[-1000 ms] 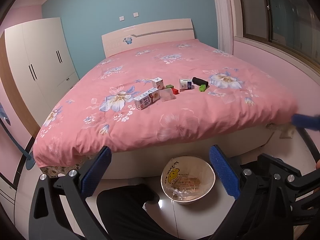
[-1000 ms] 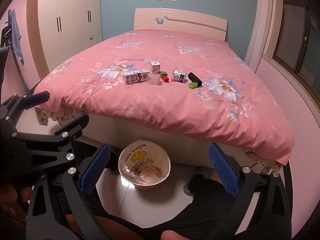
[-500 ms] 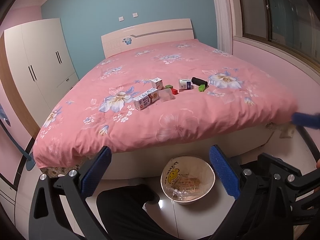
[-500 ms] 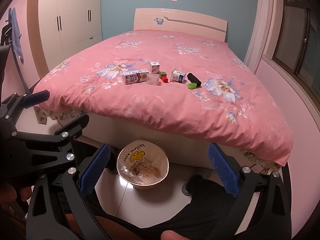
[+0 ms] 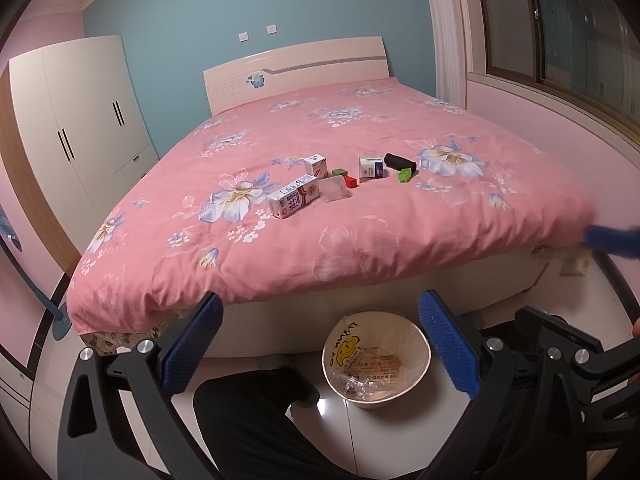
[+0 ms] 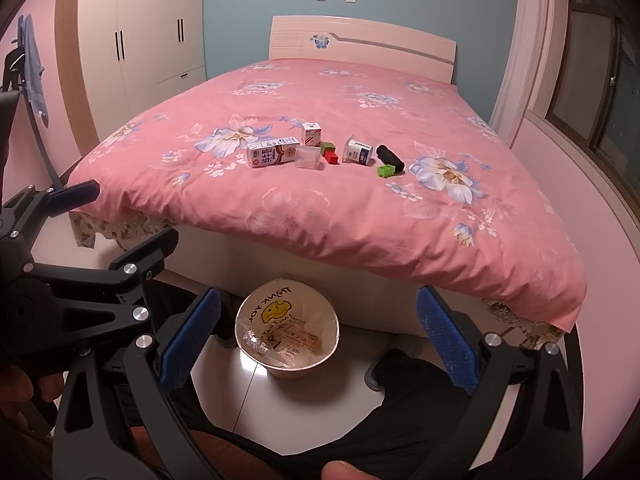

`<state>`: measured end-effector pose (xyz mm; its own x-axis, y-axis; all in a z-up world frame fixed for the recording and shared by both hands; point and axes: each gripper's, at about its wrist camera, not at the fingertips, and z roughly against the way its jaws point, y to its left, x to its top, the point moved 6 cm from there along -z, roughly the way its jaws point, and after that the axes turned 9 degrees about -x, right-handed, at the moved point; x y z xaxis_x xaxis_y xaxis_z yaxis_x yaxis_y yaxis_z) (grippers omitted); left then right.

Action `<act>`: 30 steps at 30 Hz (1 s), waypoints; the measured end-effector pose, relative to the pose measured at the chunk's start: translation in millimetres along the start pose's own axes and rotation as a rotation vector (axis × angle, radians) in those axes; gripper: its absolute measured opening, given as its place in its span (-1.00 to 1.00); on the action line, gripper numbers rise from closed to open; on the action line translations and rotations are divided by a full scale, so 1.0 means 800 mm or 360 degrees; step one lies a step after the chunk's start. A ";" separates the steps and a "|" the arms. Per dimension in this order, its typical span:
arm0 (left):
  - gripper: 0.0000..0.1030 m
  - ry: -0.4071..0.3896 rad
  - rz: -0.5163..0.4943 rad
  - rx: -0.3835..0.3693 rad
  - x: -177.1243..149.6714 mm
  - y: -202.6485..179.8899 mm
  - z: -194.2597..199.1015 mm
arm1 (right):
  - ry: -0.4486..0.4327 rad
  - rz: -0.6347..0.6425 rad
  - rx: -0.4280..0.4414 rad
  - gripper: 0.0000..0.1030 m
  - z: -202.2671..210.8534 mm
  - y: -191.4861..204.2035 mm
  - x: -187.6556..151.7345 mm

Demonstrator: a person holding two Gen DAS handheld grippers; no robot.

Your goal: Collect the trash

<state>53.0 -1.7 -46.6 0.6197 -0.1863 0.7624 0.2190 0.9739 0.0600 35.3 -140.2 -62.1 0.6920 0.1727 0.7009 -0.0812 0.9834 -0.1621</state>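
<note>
On the pink floral bedspread (image 5: 360, 240) lies a cluster of litter: a milk carton (image 5: 294, 196) (image 6: 272, 153), a small white box (image 5: 316, 165) (image 6: 311, 133), a clear plastic piece (image 5: 334, 189) (image 6: 307, 159), green and red blocks (image 5: 345, 177) (image 6: 329, 152), a white and blue carton (image 5: 372, 167) (image 6: 359, 152), a black roll (image 5: 400, 163) (image 6: 391, 159) and a green block (image 5: 405, 175) (image 6: 386, 170). A bin (image 5: 416, 344) (image 6: 332, 320) lined with a smiley bag stands on the floor by the bed. My left gripper (image 5: 320, 344) and right gripper (image 6: 316, 344) hang open above the floor, holding nothing.
White wardrobes (image 5: 80, 128) (image 6: 152, 32) stand to the left, a window ledge (image 5: 560, 104) to the right. A person's dark trouser legs (image 5: 256, 420) (image 6: 400, 432) and shoes are below the grippers, next to the bin. White tiled floor (image 6: 256, 400) runs along the bed's foot.
Both views have shifted only slightly; in the right wrist view the bed and bin have drifted a little leftward. Both grippers stay open and empty.
</note>
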 end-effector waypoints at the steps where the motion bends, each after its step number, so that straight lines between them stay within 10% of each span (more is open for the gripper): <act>1: 0.93 0.0002 -0.0002 0.0003 -0.001 0.000 0.000 | 0.0001 0.0002 0.0001 0.87 0.001 0.002 -0.001; 30: 0.93 0.0016 -0.0001 0.0006 -0.004 0.003 0.000 | 0.0010 0.0022 0.0007 0.87 -0.001 0.007 0.000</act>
<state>51.4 1.2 -49.1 0.6270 -0.1885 0.7559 0.2169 0.9742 0.0630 35.4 -134.4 -64.1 0.6954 0.1858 0.6942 -0.0937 0.9812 -0.1688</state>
